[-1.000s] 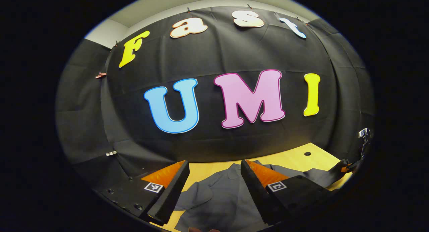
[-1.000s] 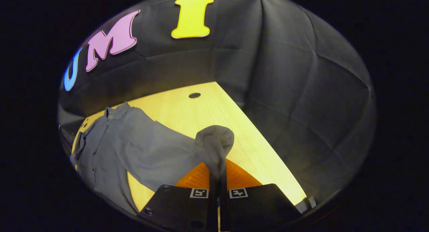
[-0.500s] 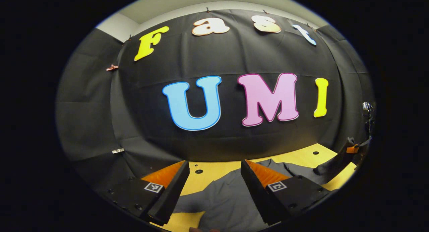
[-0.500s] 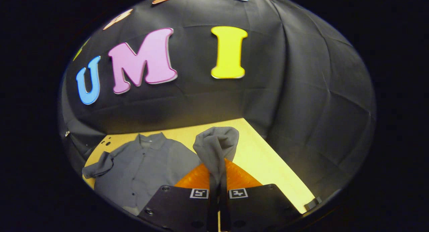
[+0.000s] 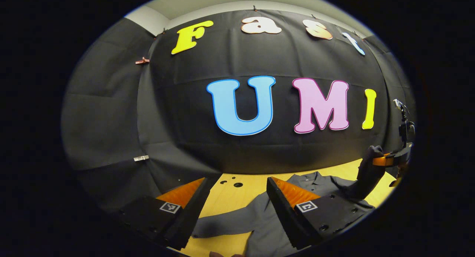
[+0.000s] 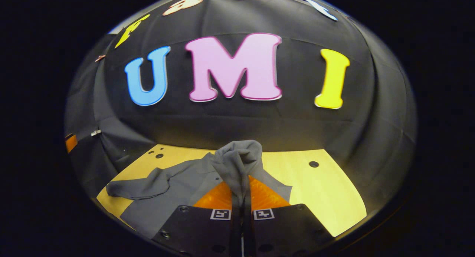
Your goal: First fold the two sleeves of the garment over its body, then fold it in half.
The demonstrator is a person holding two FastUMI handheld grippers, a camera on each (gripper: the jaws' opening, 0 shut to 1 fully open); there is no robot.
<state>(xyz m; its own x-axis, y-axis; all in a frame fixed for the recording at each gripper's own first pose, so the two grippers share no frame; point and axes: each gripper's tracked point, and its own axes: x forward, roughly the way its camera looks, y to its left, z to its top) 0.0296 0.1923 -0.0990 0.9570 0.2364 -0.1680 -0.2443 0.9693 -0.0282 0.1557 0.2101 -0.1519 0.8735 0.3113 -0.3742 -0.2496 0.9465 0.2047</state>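
Progress was early. Left gripper view: your left gripper (image 5: 233, 205) hung open and empty over the garment (image 5: 274, 227) at 6 o'clock on the table (image 5: 230, 203); its left sleeve (image 5: 222, 227) lay unfolded. Right gripper view: your right gripper (image 6: 241, 212) was clamped on the right sleeve (image 6: 239, 164), raised at 6 o'clock, not yet laid down. Half-fold remained.

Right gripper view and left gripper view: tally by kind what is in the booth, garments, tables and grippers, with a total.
Grey shirt, one sleeve lifted: 1
Wooden table: 1
Grippers: 2, the left gripper open, the right gripper shut on the sleeve
Total: 4
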